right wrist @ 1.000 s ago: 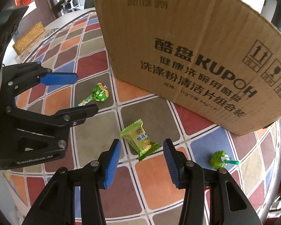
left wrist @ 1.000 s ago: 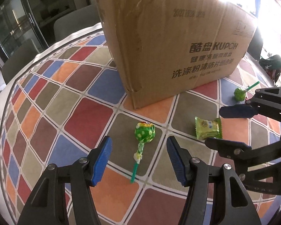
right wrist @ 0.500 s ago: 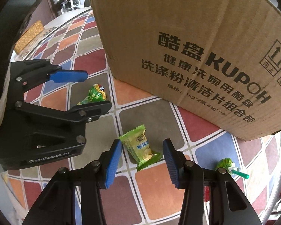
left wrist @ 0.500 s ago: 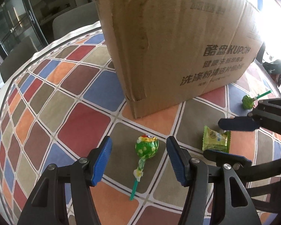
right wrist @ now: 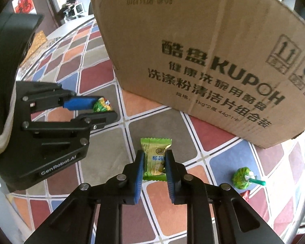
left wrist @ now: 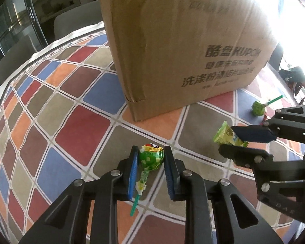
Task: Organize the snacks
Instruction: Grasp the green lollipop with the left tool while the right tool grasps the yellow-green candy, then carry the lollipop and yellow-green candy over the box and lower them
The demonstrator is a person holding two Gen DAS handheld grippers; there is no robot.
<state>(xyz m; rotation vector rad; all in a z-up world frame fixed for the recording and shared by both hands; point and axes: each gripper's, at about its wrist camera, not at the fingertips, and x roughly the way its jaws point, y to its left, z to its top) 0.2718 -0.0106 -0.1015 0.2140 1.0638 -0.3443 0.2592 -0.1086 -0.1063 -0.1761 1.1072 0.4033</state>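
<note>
1. The left gripper has its two blue pads pressed against the round head of one green lollipop. The stick trails back between the fingers, its green tip pointing toward the camera. In the right wrist view this same gripper shows at the left edge with the lollipop head peeking out past its blue pad.
2. One cardboard box stands upright on the table behind both grippers, with dark printed lettering including "KUPOH" on its long side. Its near corner sits just beyond the held lollipop.
3. The table carries a cloth patterned in red, blue, orange, brown and olive tiles with pale lines between them.
4. The right gripper is narrowed onto one green candy packet, a flat sealed pouch with a yellow centre and crimped ends; both pads touch its sides. In the left wrist view the packet sticks out from between the right gripper's fingers.
5. A second green lollipop lies loose on the table at the far right, apart from both grippers, its green stick pointing right. The left wrist view shows it near the box's right end.
6. Count: two lollipops, one packet, one box.
</note>
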